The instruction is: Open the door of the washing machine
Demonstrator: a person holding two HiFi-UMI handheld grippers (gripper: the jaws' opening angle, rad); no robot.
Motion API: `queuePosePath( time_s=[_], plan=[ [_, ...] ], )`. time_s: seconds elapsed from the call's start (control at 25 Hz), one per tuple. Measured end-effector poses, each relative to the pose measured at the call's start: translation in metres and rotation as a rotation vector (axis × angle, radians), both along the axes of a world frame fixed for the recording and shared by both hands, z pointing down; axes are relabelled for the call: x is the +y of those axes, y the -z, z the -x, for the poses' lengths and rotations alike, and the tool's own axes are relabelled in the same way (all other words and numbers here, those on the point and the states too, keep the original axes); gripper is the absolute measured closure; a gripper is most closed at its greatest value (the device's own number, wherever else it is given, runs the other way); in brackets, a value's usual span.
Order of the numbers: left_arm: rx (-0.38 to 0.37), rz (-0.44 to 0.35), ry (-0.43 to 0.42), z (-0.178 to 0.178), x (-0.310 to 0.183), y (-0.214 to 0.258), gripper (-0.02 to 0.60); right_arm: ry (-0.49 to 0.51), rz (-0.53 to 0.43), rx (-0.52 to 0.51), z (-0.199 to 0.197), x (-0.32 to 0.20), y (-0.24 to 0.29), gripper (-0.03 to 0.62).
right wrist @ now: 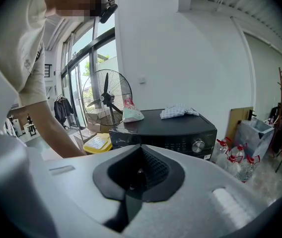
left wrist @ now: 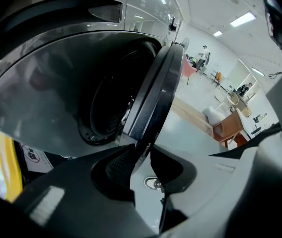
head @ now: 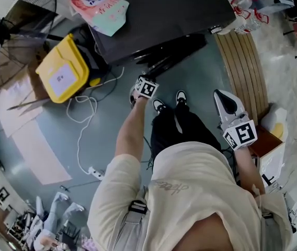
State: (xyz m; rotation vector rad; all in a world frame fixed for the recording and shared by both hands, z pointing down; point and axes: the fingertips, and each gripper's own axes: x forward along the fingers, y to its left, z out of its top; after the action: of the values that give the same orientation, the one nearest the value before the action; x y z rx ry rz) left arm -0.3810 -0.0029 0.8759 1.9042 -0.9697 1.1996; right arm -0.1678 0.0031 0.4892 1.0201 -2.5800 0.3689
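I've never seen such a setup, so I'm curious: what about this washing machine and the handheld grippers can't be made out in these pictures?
- Washing machine front: head view, hidden beneath its own top.
- Drum inside: left gripper view, too dark, partly behind the door.
- Control panel lettering: right gripper view, too small.
- Left gripper tips: head view, covered by its marker cube.

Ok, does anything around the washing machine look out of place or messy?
Mostly the floor: a white cable snakes loose across it to a power strip beside the person, a possible trip hazard. A yellow container lies tilted beside the washing machine, and a detergent pouch lies flat on top.
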Motion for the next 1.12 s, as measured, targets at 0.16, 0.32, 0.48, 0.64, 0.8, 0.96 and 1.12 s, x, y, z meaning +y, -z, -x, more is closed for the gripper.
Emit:
queuePosePath(
  time_s=[0.16, 0.32, 0.48, 0.64, 0.8, 0.96, 1.12],
  plan=[
    [0.031, 0.028, 0.013, -0.018, 0.020, -0.001, 0.469, 0.002, -0.011, 0.002, 0.009, 0.003, 0.002, 0.594],
    [0.059, 0.036, 0.015, -0.037, 0.039, -0.002, 0.468, -0.010, -0.022, 0.006, 0.013, 0.013, 0.004, 0.593],
    [0.091, 0.035, 0.009, -0.055, 0.053, -0.004, 0.468, -0.030, -0.021, 0.025, 0.010, 0.024, 0.004, 0.593],
    [0.105, 0.021, 0.033, -0.072, 0.061, -0.003, 0.468, -0.044, -0.016, 0.041, -0.001, 0.034, 0.000, 0.592],
    [0.088, 0.022, 0.080, -0.088, 0.073, -0.002, 0.471, -0.044, -0.022, 0.035, -0.016, 0.039, 0.000, 0.592],
    [0.082, 0.030, 0.092, -0.105, 0.085, -0.002, 0.471, -0.019, -0.020, 0.016, -0.033, 0.038, -0.001, 0.593],
    [0.076, 0.010, 0.136, -0.121, 0.093, -0.004, 0.472, 0.026, -0.037, -0.005, -0.055, 0.029, -0.007, 0.594]
  ],
)
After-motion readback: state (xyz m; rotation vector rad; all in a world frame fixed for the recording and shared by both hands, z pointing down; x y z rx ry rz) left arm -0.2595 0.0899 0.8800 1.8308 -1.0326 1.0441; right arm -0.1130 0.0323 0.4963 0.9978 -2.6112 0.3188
